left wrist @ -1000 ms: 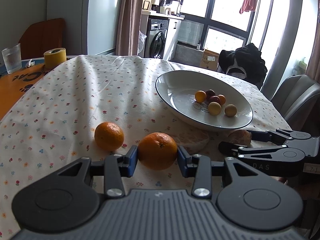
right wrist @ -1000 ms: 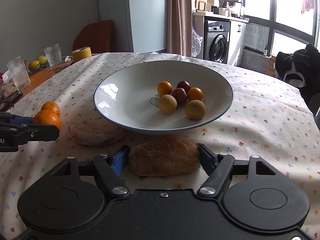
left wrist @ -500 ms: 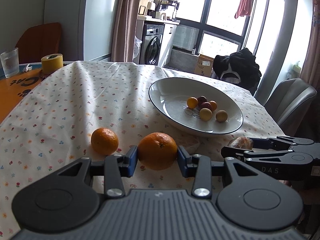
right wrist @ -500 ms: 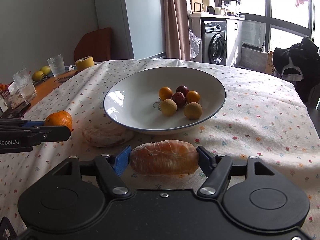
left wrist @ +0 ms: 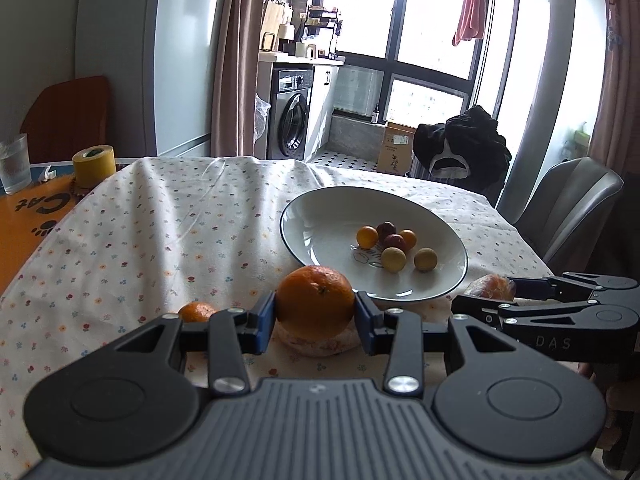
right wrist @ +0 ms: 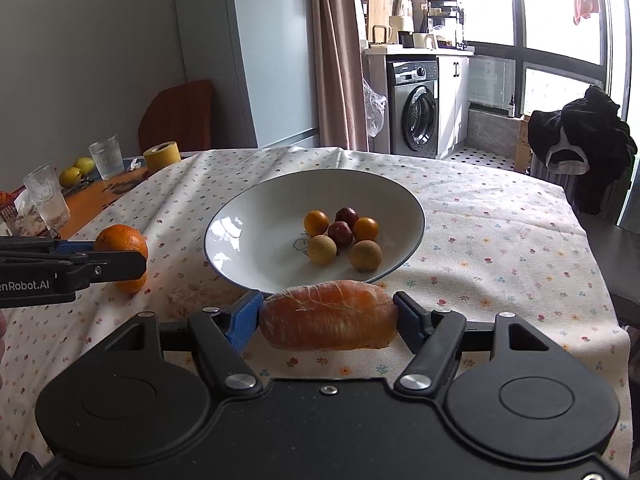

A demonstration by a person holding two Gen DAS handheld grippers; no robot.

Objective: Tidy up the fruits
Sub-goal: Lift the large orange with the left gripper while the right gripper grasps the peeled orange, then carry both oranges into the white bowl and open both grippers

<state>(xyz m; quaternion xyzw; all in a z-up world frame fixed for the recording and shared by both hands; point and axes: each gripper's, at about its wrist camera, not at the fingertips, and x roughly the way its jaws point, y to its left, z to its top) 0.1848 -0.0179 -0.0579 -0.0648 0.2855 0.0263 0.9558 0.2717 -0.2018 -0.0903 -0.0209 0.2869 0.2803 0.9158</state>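
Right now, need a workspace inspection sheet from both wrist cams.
Surface: table under a flowered cloth; bare orange top at its left end.
Job's things: white bowl holding six small fruits; whole orange; peeled orange; second whole orange and another peeled one on the cloth.
Clutter: yellow tape roll, two glasses, two yellow-green fruits.
Grippers: left gripper shut on the whole orange; right gripper shut on the peeled orange; both lifted.
Cables: nothing seen.
Surroundings: washing machine, windows, chairs, dark clothes.
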